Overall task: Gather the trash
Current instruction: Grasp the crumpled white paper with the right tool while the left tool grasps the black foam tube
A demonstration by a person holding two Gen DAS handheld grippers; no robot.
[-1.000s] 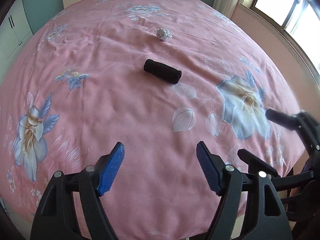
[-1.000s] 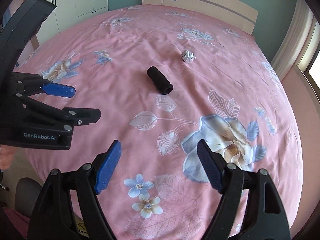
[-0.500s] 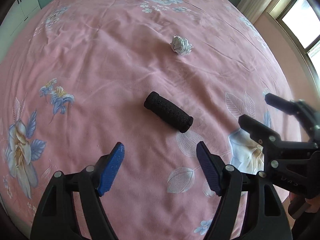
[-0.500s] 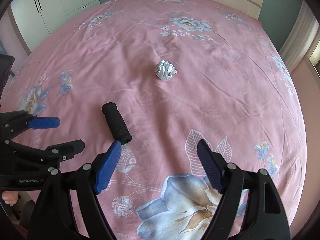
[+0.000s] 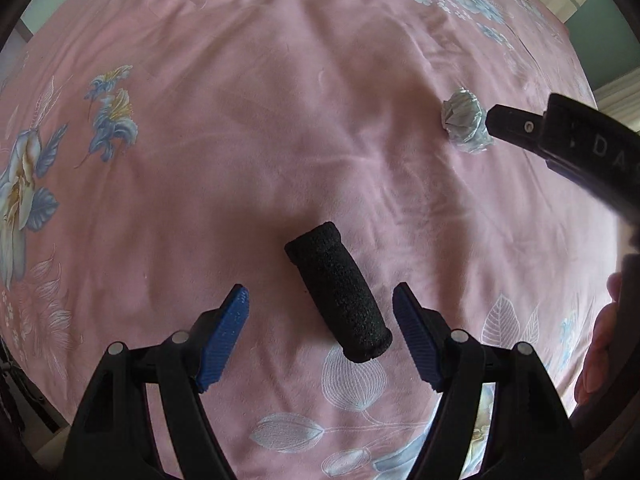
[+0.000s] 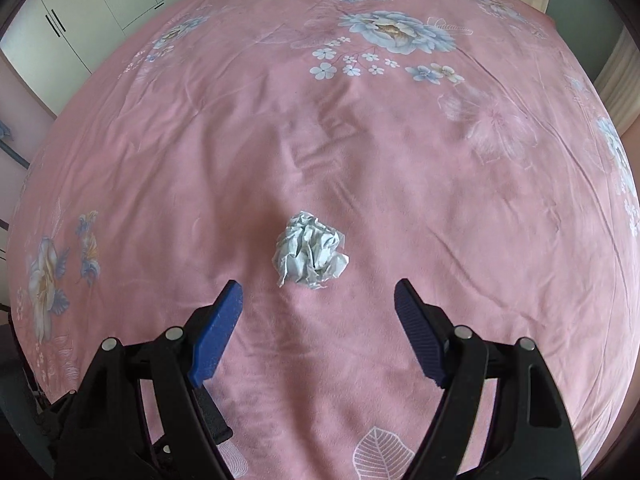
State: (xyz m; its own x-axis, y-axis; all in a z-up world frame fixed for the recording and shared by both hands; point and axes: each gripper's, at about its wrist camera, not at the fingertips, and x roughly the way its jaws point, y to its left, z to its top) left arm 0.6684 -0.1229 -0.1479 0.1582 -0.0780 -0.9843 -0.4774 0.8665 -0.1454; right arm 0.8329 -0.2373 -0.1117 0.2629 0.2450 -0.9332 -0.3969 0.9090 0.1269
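Both tongs hang released over a pink bedspread (image 6: 400, 168): left gripper (image 5: 320, 312) straddles a black foam roll (image 5: 340, 296) at lower centre, right gripper (image 6: 318, 302) nears crumpled paper (image 6: 310, 252) mid-frame. Closing early could pinch cloth or nudge either piece away.

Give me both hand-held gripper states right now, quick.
Left hand-held gripper: open, empty, straddling the black foam cylinder.
Right hand-held gripper: open, empty, just short of the crumpled white paper ball.
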